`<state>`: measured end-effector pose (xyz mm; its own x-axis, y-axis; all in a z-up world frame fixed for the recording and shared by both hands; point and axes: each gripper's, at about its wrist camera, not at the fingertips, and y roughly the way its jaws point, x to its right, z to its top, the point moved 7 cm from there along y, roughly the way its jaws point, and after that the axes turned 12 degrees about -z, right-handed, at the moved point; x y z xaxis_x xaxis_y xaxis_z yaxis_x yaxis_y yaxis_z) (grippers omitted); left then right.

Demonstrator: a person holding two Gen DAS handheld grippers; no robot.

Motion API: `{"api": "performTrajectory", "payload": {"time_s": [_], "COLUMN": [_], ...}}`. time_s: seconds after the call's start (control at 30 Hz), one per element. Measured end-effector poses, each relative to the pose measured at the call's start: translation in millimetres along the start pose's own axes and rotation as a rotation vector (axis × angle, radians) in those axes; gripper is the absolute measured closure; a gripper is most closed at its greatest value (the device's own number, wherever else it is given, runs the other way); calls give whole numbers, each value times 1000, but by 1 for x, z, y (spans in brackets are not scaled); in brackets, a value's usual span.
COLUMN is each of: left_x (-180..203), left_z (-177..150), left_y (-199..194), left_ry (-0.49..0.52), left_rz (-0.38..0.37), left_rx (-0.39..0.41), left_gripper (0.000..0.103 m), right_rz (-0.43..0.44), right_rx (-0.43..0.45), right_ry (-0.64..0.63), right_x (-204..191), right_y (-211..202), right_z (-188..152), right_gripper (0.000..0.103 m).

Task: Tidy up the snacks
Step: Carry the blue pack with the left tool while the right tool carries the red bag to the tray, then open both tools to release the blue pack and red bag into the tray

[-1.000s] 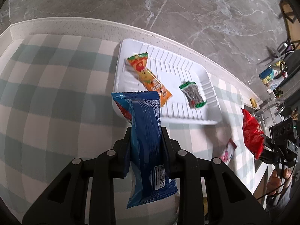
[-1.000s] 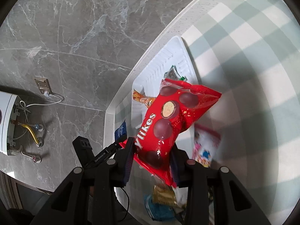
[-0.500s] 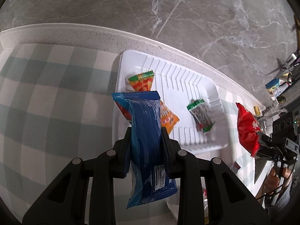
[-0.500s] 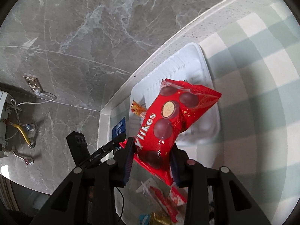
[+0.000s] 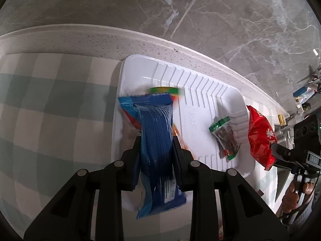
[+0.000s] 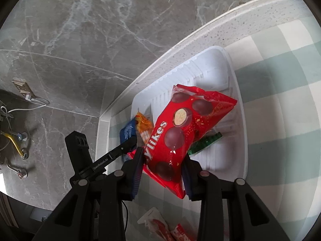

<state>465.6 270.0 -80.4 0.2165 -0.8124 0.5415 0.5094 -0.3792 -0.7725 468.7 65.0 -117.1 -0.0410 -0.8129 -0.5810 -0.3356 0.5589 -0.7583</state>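
Observation:
My left gripper (image 5: 156,140) is shut on a blue snack pack (image 5: 155,132), held above the left part of the white tray (image 5: 202,92). In that tray lie an orange-and-green packet (image 5: 163,90), mostly hidden behind the blue pack, and a small green-edged dark packet (image 5: 225,138). My right gripper (image 6: 163,156) is shut on a red bag of chocolate balls (image 6: 180,132), hovering over the near side of the same tray (image 6: 238,132). The red bag (image 5: 259,138) also shows at the right of the left wrist view.
The tray sits on a green-and-white checked cloth (image 5: 50,104) against a speckled ledge (image 5: 80,40) and marble wall. Small red-and-white packets (image 6: 160,227) lie on the cloth near my right gripper. A hand (image 5: 297,192) holds the other gripper at right.
Both grippers have moved closer to the tray and lower, each still gripping its pack. The tray now fills more of both views, and the red bag hangs over its near edge.

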Motion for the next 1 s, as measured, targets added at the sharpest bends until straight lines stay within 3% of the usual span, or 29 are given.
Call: {"api": "performTrajectory", "payload": {"time_s": [0.3,0.5,0.6,0.63,0.8,0.93,1.0], "left_x": [-4,-4,0,1,9,15,18], "left_z": [17,24,24,24,28,29,27], "left_y": [28,34,33,33,24,9,-1], "left_ry": [28,62,99,110,155,185,190], "left_rz": [21,42,73,83,126,151,156], "left_rx": [-15,-6,-4,-3,25,57,73], "left_gripper": [78,78,77,77,76,60,60], "right_rz": [-44,-117,-169,-179,-205,-207,-205], "right_rx": [-5,13,30,37,59,82,97], "right_ry": [-17,-56,-85,-88,-105,-124,-134], "right_x": [4,7,6,6,6,-1,-6], "right_y": [16,20,17,16,4,-9,-17], "right_z": [13,21,22,22,20,14,9], "right_gripper": [65,62,52,42,34,34,34]}}
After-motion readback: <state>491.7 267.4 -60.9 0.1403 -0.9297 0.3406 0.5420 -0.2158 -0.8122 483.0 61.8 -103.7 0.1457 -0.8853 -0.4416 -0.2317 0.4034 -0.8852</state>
